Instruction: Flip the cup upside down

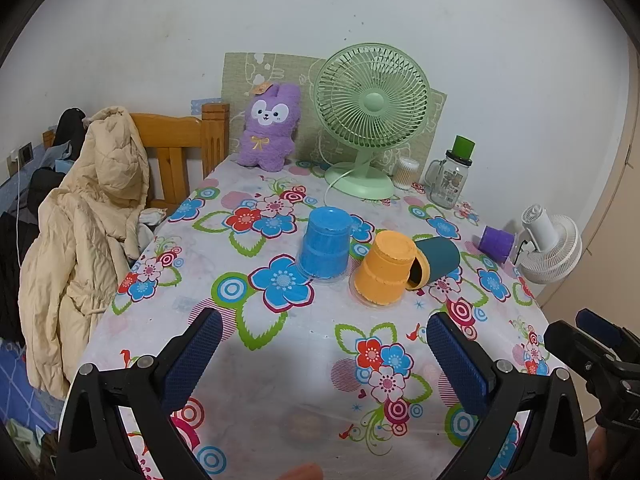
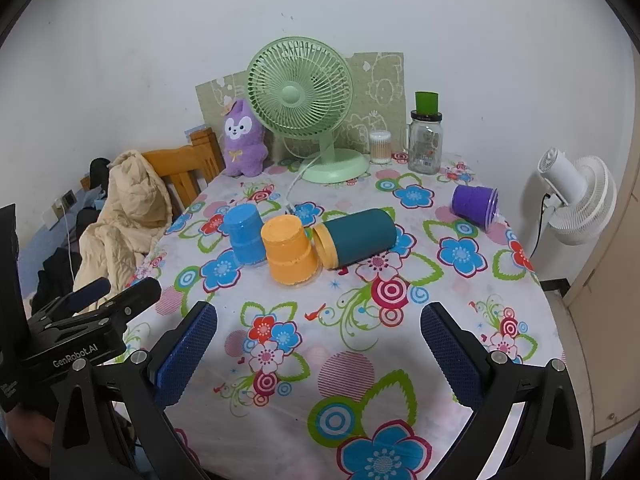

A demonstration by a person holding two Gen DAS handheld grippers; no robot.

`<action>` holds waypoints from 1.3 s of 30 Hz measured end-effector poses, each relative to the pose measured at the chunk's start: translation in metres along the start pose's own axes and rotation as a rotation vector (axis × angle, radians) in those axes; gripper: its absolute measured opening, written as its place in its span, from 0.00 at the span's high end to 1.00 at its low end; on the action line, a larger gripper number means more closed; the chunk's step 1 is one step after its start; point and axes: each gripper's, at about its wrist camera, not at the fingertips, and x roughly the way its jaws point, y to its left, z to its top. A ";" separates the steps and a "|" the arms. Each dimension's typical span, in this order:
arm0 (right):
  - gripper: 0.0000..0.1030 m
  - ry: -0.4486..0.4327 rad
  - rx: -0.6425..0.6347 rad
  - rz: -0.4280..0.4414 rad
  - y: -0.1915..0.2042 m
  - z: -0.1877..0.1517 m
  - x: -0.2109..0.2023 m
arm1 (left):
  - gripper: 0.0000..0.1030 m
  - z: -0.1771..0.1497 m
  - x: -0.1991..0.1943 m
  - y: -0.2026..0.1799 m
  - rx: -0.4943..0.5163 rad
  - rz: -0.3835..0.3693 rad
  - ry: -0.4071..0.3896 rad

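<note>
A blue cup [image 1: 325,243] [image 2: 246,235] and an orange cup [image 1: 385,267] [image 2: 290,251] stand upside down mid-table. A dark teal cup with a yellow rim [image 1: 433,263] [image 2: 356,238] lies on its side against the orange cup. A purple cup [image 1: 497,242] [image 2: 476,205] lies on its side at the right. My left gripper [image 1: 324,334] is open and empty above the near table. My right gripper [image 2: 318,326] is open and empty, also short of the cups; it shows at the right edge of the left wrist view [image 1: 592,344].
A green desk fan [image 1: 370,120] [image 2: 304,108], a purple plush toy [image 1: 270,126], a cotton-swab tub [image 2: 380,147] and a glass jar [image 1: 450,178] [image 2: 426,142] stand at the back. A white fan [image 2: 576,196] is clipped at the right. A chair with a beige coat [image 1: 84,224] stands left.
</note>
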 end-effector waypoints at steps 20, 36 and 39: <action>0.00 0.122 0.158 -0.122 -0.020 0.013 0.053 | 0.00 0.011 0.043 0.003 0.048 -0.030 0.076; 0.00 0.236 0.359 -0.078 -0.050 0.047 0.142 | 0.00 0.044 0.108 -0.015 0.128 -0.075 0.152; 0.00 0.238 0.423 -0.077 -0.058 0.058 0.158 | 0.00 0.049 0.122 -0.020 0.145 -0.093 0.170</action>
